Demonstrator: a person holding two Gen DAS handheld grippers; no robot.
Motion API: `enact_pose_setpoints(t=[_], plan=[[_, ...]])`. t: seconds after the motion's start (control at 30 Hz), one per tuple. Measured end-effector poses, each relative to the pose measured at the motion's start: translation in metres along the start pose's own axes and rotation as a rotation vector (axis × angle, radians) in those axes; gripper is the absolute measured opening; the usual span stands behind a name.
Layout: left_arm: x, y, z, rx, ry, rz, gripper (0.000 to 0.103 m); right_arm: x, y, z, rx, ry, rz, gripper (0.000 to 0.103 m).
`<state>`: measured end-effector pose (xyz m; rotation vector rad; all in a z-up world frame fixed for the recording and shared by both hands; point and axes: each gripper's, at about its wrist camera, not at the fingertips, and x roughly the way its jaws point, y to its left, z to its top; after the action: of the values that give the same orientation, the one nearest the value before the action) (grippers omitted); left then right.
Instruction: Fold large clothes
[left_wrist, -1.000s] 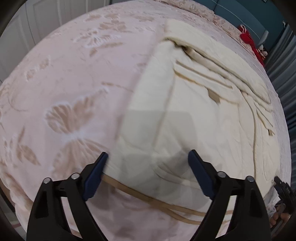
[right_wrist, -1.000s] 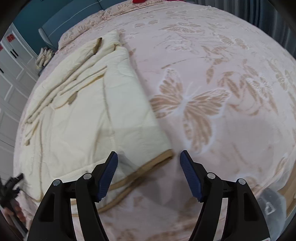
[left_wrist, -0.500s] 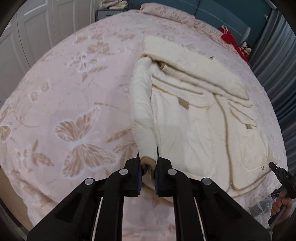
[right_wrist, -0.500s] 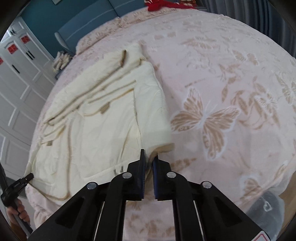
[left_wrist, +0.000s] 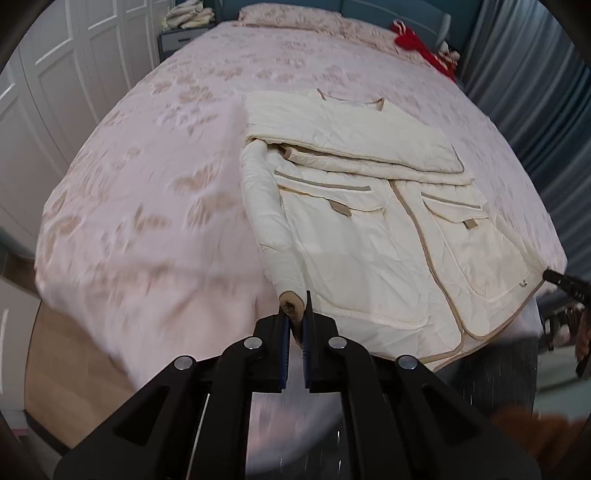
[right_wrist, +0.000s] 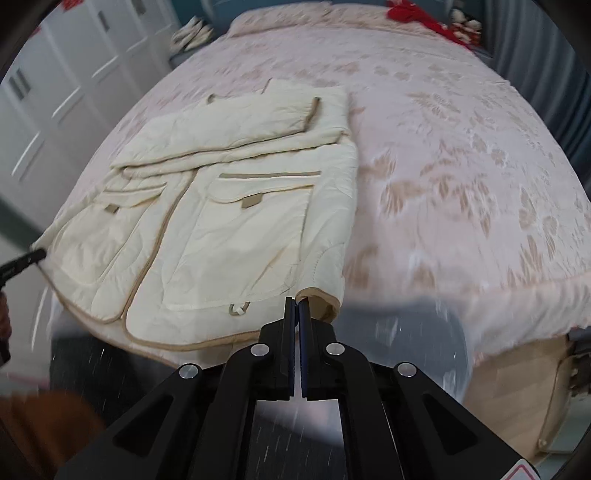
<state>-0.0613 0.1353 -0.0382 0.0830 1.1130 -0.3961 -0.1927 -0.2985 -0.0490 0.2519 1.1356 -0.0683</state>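
A cream quilted jacket (left_wrist: 369, 206) with tan trim and two front pockets lies on the pink bed, its sleeves folded across the upper part. It also shows in the right wrist view (right_wrist: 221, 206). My left gripper (left_wrist: 294, 314) is shut on the jacket's left hem corner at the bed's near edge. My right gripper (right_wrist: 297, 306) is shut on the right hem corner. Both corners are lifted and pulled toward the foot of the bed. The right gripper's tip (left_wrist: 565, 284) shows at the jacket's far hem corner in the left wrist view.
The bed (left_wrist: 147, 206) has a pink butterfly-patterned cover. White wardrobe doors (left_wrist: 48, 74) stand at the left, blue curtains (left_wrist: 535, 92) at the right. A red item (left_wrist: 417, 44) lies by the pillows. Wooden floor (left_wrist: 55, 369) shows below the bed's edge.
Both grippers closed on the jacket's hem corners, then pulled back and up, away from the bed. The hem has been dragged toward the bed's near edge.
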Motion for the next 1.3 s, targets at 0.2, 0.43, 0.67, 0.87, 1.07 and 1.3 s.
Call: enact_pose_setpoints(t=[0.2, 0.43, 0.67, 0.87, 1.07, 1.3], plan=[[-0.063, 0.006, -0.019, -0.05, -0.056, -0.005, 0.004, -0.061, 0.025, -0.031, 0.019, -0.02, 0.047, 0.002], [-0.078, -0.003, 0.032, -0.021, -0.205, 0.019, 0.004, -0.085, 0.017, 0.02, 0.016, -0.196, -0.01, 0.001], [-0.045, 0.006, 0.115, -0.033, -0.335, 0.079, 0.005, -0.059, -0.004, 0.112, 0.117, -0.405, -0.016, 0.001], [0.018, 0.016, 0.18, -0.069, -0.333, 0.139, 0.005, -0.005, -0.01, 0.168, 0.214, -0.503, -0.031, 0.001], [0.091, 0.025, 0.223, -0.086, -0.277, 0.192, 0.005, 0.055, -0.02, 0.208, 0.282, -0.488, -0.059, 0.001], [0.163, 0.027, 0.243, -0.098, -0.194, 0.222, 0.007, 0.12, -0.037, 0.226, 0.34, -0.412, -0.075, 0.001]])
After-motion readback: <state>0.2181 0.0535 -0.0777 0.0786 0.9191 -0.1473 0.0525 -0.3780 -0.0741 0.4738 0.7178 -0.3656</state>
